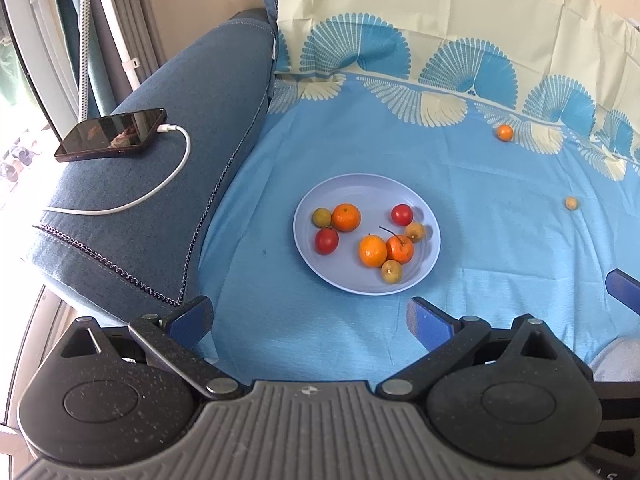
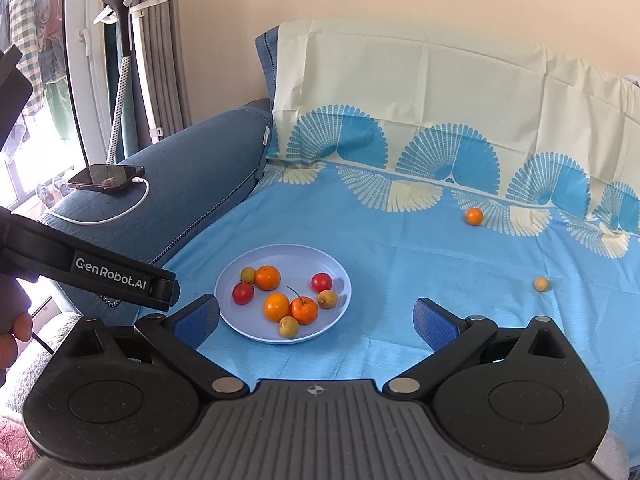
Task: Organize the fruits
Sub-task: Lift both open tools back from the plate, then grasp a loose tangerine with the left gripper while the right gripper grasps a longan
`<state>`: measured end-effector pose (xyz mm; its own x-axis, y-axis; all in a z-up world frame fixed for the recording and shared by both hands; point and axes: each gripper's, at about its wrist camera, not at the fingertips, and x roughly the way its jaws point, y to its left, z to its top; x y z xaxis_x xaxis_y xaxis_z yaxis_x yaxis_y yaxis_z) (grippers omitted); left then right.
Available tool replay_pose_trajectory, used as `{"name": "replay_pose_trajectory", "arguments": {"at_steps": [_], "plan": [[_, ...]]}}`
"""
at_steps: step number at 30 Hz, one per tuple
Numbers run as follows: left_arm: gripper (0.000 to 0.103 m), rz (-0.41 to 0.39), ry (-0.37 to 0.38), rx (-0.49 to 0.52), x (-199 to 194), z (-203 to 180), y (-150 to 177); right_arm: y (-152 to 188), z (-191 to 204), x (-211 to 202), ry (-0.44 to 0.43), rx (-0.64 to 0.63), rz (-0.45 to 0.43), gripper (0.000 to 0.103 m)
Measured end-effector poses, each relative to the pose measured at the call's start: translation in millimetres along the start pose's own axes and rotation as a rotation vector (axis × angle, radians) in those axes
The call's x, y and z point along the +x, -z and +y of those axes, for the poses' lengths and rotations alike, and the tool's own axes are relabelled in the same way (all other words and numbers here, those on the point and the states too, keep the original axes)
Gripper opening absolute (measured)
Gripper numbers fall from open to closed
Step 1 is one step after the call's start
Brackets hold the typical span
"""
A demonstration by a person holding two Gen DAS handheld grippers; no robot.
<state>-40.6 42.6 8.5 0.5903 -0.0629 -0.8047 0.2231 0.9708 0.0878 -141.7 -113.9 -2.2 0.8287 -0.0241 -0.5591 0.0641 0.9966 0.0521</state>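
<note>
From my left wrist camera, the left gripper (image 1: 310, 316) hovers released, empty, short of the plate (image 1: 360, 280): three oranges, two red fruits, three yellowish ones. One stray orange (image 1: 505, 132) and a small yellow fruit (image 1: 571, 203) lie on the blue sheet (image 1: 480, 240).

My right gripper (image 2: 316, 316) is likewise spread; only this view shows the left tool's body (image 2: 104, 274).

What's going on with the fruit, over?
Left gripper open, right gripper open, both empty. Plate holds eight fruits. Orange and small yellow fruit loose on blue cloth. Nothing blocking them.
</note>
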Motion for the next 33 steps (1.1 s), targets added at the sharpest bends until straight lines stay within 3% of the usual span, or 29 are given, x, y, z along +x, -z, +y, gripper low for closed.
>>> {"name": "replay_pose_trajectory", "arguments": {"at_steps": [9,19,25,33], "plan": [[0.103,0.033,-0.007,0.039,16,-19,-13,5,-22,16,0.020,0.078,0.013,0.102],[0.103,0.081,0.010,0.121,45,-68,-34,12,-68,33,0.086,0.172,0.030,0.102],[0.103,0.111,0.052,0.170,69,-106,-53,20,-111,51,0.175,0.232,0.040,0.102],[0.103,0.143,0.177,0.174,121,-177,-113,19,-212,98,0.406,0.335,-0.001,0.102]]}}
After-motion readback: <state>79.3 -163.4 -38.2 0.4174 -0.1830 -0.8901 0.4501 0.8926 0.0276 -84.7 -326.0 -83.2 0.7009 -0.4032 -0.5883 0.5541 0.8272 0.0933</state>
